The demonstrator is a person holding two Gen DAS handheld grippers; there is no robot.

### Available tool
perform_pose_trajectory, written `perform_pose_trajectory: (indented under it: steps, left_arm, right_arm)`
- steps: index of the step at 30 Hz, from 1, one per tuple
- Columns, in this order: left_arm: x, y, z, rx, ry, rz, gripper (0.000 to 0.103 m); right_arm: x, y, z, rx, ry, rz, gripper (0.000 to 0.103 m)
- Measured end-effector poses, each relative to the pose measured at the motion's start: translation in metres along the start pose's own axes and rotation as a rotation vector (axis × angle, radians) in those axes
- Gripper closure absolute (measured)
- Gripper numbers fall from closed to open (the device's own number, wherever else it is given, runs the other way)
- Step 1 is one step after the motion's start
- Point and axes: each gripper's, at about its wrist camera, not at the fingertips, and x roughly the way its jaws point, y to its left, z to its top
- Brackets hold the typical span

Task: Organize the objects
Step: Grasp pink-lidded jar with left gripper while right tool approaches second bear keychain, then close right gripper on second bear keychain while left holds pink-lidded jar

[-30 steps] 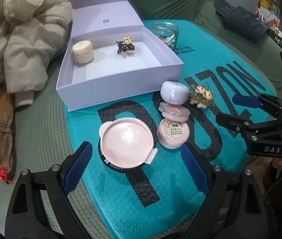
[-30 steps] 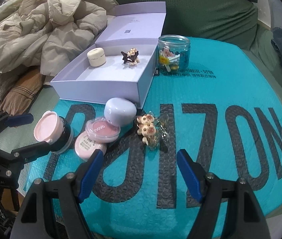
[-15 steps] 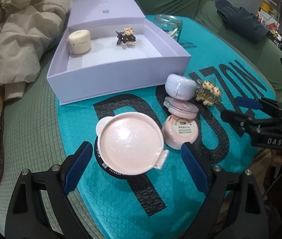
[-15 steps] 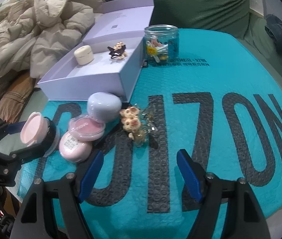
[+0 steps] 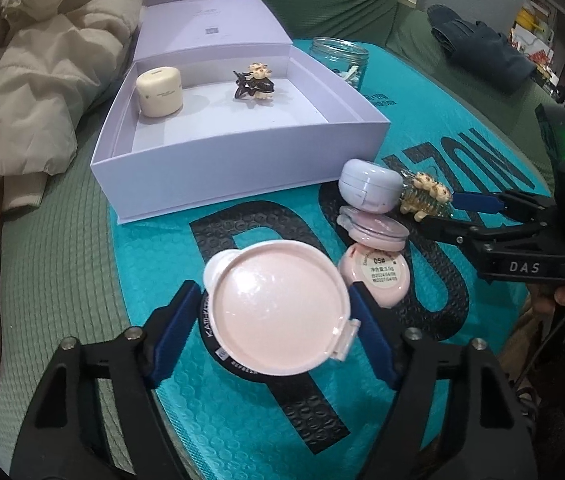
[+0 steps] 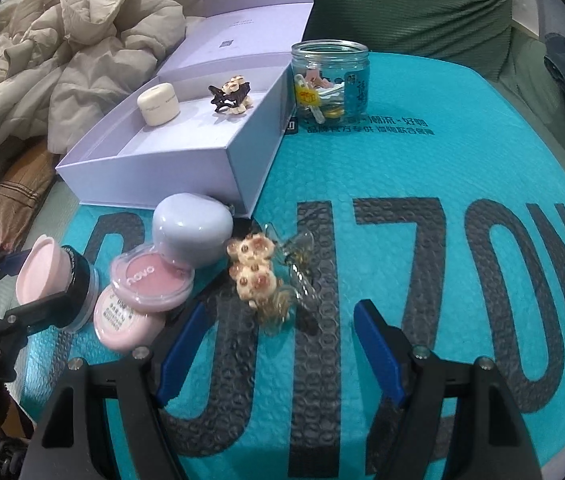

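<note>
The left gripper [image 5: 276, 314] has its blue pads pinching the pink-lidded jar [image 5: 278, 312] from both sides, in front of the open lavender box [image 5: 242, 164] on the teal mat [image 6: 422, 184]. The right gripper [image 6: 282, 338] hovers with jaws spread wide before the bear hair clip [image 6: 260, 276], beside the box's near corner. Inside the box sit a cream case [image 5: 159, 90] and a dark hair clip [image 5: 254, 84].

Hair clip [image 6: 256, 276] right of compacts [image 6: 150, 280], before open box [image 6: 170, 160]
</note>
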Motion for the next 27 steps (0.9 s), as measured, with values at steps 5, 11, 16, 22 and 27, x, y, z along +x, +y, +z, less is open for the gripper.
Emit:
perform_pose_trajectory:
  steps: [5, 11, 16, 22, 27]
  left_arm:
    - [-0.001, 0.005, 0.002, -0.019, 0.002, -0.013, 0.038]
    - [-0.002, 0.006, 0.005, -0.03, 0.012, -0.023, 0.041]
    - [-0.006, 0.004, 0.006, -0.029, 0.005, -0.021, 0.041]
    - [-0.011, -0.002, 0.008, -0.009, -0.008, -0.025, 0.041]
    - [-0.011, -0.008, 0.008, 0.0, -0.007, -0.042, 0.041]
  right_arm:
    - [0.006, 0.001, 0.006, -0.008, -0.014, 0.003, 0.026]
    - [0.007, 0.0, 0.01, -0.013, -0.038, 0.005, 0.026]
    - [0.008, -0.004, 0.01, -0.003, -0.043, 0.015, 0.044]
    - [0.007, -0.008, 0.004, 0.01, -0.032, 0.05, 0.065]
    - [0.001, -0.008, -0.003, 0.016, -0.022, 0.059, 0.068]
